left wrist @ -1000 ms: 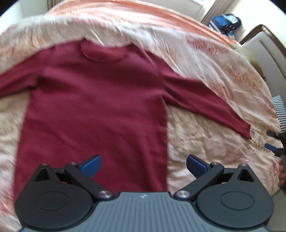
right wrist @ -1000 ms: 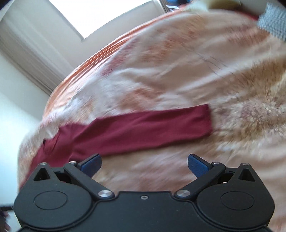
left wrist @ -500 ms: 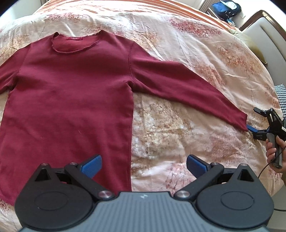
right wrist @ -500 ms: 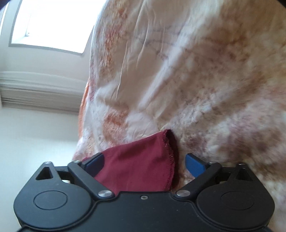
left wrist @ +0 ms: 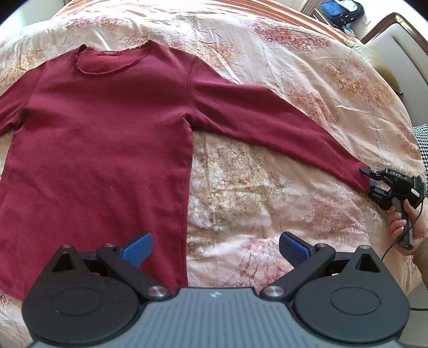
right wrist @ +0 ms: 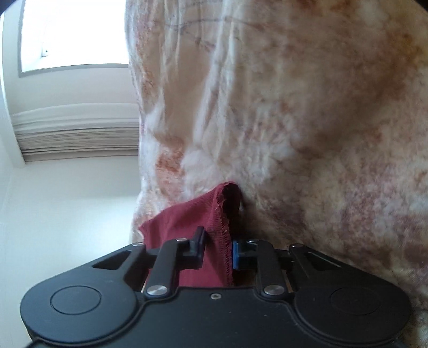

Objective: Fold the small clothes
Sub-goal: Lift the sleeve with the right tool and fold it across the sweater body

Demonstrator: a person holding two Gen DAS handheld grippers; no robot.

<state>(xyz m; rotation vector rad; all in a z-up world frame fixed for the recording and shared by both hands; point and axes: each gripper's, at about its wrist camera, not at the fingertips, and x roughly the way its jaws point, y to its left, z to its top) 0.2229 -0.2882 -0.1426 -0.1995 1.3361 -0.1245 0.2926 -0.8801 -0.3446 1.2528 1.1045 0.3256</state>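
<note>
Maroon sweater [left wrist: 107, 128] flat on bed [left wrist: 267, 187], unfolded; right gripper [right wrist: 216, 251] fingers pinched on cuff [right wrist: 222, 214] near right edge, left gripper [left wrist: 214, 246] fingers wide apart, holding nothing; all folds left.

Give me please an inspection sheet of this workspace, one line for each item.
Surface: bedspread, floral, wrinkled.
Job's things: maroon shirt flat, face up, sleeves spread; not folded yet.
Clutter: nothing seen on the bed.
Grippers: left gripper open above the shirt's hem; right gripper shut on the sleeve cuff.
Cables: thin black cable below the right hand.
Surroundings: blue bag, armchair, window.
</note>
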